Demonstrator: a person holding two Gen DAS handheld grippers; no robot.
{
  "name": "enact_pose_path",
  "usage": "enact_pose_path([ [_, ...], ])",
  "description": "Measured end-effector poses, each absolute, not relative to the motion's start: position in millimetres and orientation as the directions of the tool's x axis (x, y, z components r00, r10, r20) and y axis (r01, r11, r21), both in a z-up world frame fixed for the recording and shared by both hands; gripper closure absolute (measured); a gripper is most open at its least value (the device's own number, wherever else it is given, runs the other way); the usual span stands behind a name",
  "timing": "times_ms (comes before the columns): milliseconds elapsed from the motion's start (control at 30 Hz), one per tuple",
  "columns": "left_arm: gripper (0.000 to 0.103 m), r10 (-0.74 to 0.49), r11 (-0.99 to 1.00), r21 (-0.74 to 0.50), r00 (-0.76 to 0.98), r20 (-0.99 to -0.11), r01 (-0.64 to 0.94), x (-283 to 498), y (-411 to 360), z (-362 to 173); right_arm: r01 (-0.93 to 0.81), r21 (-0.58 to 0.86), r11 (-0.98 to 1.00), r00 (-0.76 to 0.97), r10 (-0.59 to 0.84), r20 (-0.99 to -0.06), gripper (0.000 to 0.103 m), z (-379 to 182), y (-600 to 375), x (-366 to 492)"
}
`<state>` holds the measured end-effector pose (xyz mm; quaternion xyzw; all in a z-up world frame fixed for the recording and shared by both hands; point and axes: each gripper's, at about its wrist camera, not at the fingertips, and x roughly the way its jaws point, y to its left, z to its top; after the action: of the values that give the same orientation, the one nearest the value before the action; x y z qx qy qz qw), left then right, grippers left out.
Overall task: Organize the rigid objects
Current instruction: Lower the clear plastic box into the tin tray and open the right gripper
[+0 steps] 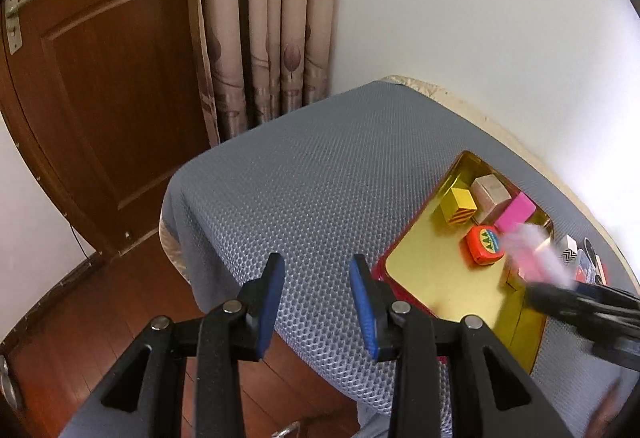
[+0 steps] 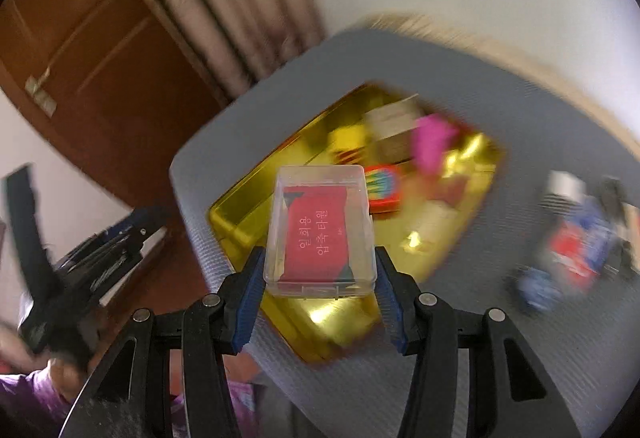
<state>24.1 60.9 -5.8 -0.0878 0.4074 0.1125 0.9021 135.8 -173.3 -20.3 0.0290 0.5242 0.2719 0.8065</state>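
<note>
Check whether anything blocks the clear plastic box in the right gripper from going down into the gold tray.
Nothing visible does. The right gripper holds the clear plastic box above the bare near part of the gold tray; the orange tape measure and blocks sit toward its far end.

Motion blur smears the loose items (image 2: 576,238), perhaps small boxes, beyond recognition.

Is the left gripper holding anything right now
No, the left gripper is empty, with only the grey mesh cover showing between its blue pads.
</note>
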Motion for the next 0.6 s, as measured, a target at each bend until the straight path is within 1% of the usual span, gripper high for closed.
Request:
enact_pose_path([
  [100, 0.069, 0.124, 0.967, -0.054, 0.647, -0.753, -0.249, 26, 57, -5, -0.435, 0.269, 0.859, 0.250, 0.402, -0.881, 0.054, -39, -143, 157],
  [233, 0.069, 0.128, 0.976, -0.019, 0.644, -0.754, -0.217, 30, 49, -7, -0.454, 0.231, 0.860, 0.216, 0.358, -0.908, 0.054, -48, -123, 175],
  [367, 0.069, 0.107, 0.980, -0.027, 0.628, -0.771, -0.200, 35, 48, -11, -0.457, 0.223, 0.861, 0.195, 0.342, -0.919, 0.054, -55, -116, 186],
  [500, 0.069, 0.101, 0.980, -0.029, 0.615, -0.782, -0.198, 39, 50, -15, -0.460, 0.191, 0.867, 0.214, 0.317, -0.924, 0.054, -59, -112, 193],
  [600, 0.069, 0.096, 0.980, -0.033, 0.607, -0.789, -0.198, 42, 50, -17, -0.443, 0.185, 0.877, 0.233, 0.312, -0.921, 0.052, -61, -106, 201],
])
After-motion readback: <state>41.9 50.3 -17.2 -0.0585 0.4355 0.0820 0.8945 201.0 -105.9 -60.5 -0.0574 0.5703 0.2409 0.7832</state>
